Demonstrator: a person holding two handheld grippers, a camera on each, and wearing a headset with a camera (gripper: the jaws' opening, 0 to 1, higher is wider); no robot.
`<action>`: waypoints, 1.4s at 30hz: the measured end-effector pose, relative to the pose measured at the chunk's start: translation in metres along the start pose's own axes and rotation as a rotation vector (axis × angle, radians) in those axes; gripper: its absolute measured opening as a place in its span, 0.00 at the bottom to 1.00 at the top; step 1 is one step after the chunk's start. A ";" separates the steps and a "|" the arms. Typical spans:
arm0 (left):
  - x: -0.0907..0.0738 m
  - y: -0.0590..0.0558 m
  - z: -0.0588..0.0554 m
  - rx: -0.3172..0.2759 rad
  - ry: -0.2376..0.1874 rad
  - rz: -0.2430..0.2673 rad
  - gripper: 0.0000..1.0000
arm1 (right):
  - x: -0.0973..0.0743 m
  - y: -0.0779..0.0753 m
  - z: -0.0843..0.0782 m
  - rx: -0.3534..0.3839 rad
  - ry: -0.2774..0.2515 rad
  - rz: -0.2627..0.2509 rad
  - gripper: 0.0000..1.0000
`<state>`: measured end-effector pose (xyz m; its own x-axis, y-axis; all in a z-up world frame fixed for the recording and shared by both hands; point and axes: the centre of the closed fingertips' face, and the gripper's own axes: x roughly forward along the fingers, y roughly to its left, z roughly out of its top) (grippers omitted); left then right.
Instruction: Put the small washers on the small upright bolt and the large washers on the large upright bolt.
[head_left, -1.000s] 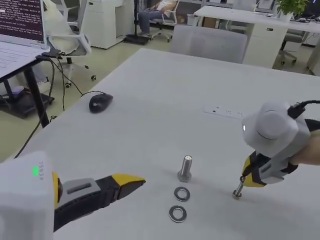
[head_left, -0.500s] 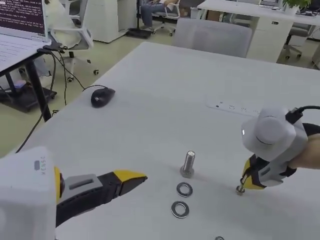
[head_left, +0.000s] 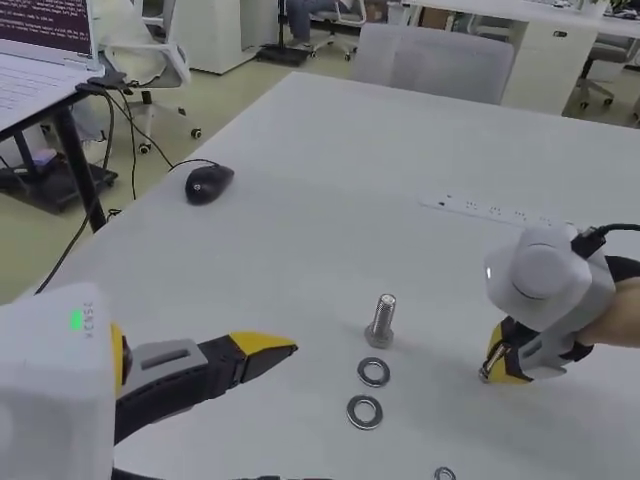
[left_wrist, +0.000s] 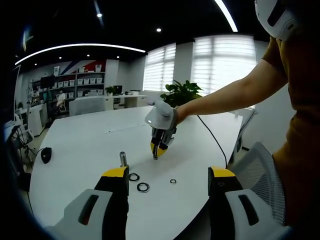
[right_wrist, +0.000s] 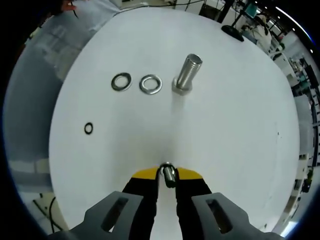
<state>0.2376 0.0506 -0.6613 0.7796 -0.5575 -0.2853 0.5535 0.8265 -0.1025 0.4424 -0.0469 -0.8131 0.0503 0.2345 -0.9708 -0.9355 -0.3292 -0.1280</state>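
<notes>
The large bolt (head_left: 381, 322) stands upright on the white table (head_left: 300, 230), with two large washers (head_left: 373, 372) (head_left: 364, 411) lying flat in front of it. A small washer (head_left: 444, 474) lies near the front edge. My right gripper (head_left: 492, 370) is shut on the small bolt (right_wrist: 168, 173), holding it head down against the table to the right of the large bolt (right_wrist: 186, 74). The large washers (right_wrist: 151, 84) (right_wrist: 121, 81) and small washer (right_wrist: 88, 128) lie beyond it. My left gripper (left_wrist: 168, 175) hangs open and holds nothing, short of the washers (left_wrist: 143, 187).
A black mouse (head_left: 208, 182) rests near the table's left edge, and a white power strip (head_left: 490, 212) lies at the back right. A side desk with a laptop (head_left: 40, 60) stands to the left. A grey chair (head_left: 430, 60) is at the far end.
The head camera has tilted, shifting the picture. My right gripper has sunk a little over the small bolt, so less of it shows. The left gripper has hardly moved.
</notes>
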 end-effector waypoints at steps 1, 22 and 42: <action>0.000 0.000 0.000 -0.001 0.000 0.001 0.63 | 0.001 0.000 -0.001 -0.004 -0.001 -0.001 0.13; -0.001 -0.012 0.005 0.029 -0.004 -0.017 0.64 | -0.027 0.026 -0.020 0.059 -0.026 -0.042 0.16; -0.009 -0.025 0.013 0.057 -0.031 -0.012 0.64 | -0.022 0.096 0.014 0.003 -0.084 0.014 0.16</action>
<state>0.2209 0.0343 -0.6437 0.7809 -0.5704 -0.2546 0.5782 0.8143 -0.0508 0.3461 -0.0708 -0.8012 0.0083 0.3057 -0.9521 -0.9371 -0.3299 -0.1141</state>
